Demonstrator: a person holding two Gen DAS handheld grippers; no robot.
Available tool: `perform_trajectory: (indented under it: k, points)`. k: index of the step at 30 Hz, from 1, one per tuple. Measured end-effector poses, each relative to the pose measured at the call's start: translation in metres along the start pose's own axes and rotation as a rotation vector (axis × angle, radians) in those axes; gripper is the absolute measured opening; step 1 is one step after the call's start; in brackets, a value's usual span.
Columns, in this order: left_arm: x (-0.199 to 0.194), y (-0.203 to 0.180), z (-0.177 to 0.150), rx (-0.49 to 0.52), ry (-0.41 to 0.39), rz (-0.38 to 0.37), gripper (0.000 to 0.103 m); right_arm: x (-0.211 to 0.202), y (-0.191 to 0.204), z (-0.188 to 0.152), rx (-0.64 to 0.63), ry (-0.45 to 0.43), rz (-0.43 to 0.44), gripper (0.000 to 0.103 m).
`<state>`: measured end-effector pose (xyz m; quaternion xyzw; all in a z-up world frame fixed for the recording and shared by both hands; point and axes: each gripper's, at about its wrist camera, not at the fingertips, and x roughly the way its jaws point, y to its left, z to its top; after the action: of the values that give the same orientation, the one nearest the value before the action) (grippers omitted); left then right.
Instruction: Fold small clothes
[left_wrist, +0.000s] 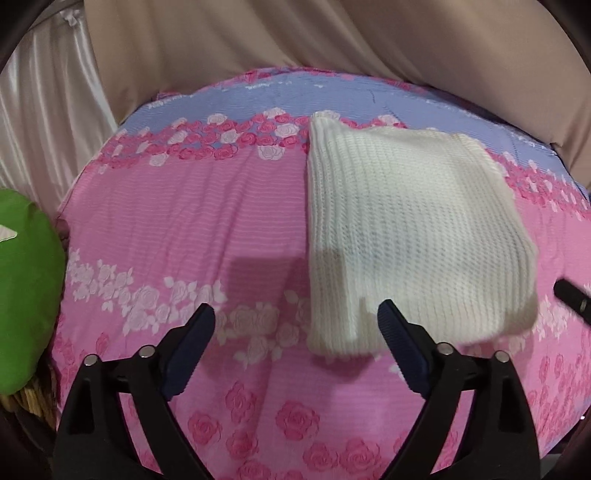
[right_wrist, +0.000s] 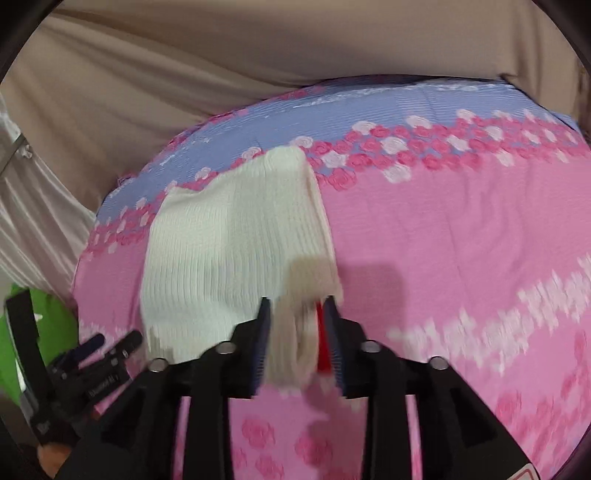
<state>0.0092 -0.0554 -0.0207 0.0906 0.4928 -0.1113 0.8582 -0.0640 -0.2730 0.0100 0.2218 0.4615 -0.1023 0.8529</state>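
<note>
Nearest to the lens, the right gripper (right_wrist: 298, 332) has a thick bundle of the white knit garment (right_wrist: 236, 251) between its fingers, with something red beside the right pad. That view is blurred, so I cannot tell if the pads press on the knit or are only around it. The left gripper (left_wrist: 295, 328) stands wide and holds nothing, just beside the garment's near left corner.

Further on, the garment lies folded on the pink rose sheet (left_wrist: 166, 229). If the right fingers let go unevenly, the layers could slide and the fold could open.

To the left, the sheet has free room; a green cushion (left_wrist: 26, 288) borders it, and beige cloth (left_wrist: 332, 37) closes the far edge.
</note>
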Motion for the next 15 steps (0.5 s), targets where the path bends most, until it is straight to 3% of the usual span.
perform_trajectory:
  k: [1,6,9,15]
  points:
    - [-0.005,-0.003,-0.006,-0.004,-0.008,-0.004,0.089,-0.009,0.0,-0.02,-0.003,-0.012,-0.05,0.055]
    - [-0.02,-0.022,-0.03,-0.019,-0.021,-0.006,0.09,-0.021,0.004,-0.063,-0.046,-0.026,-0.173,0.074]
    - [-0.022,-0.031,-0.04,-0.028,-0.004,-0.044,0.09,-0.025,0.006,-0.07,-0.053,-0.03,-0.184,0.079]
    - [-0.025,-0.043,-0.05,0.008,-0.007,-0.028,0.09,-0.03,0.02,-0.073,-0.135,-0.062,-0.208,0.084]
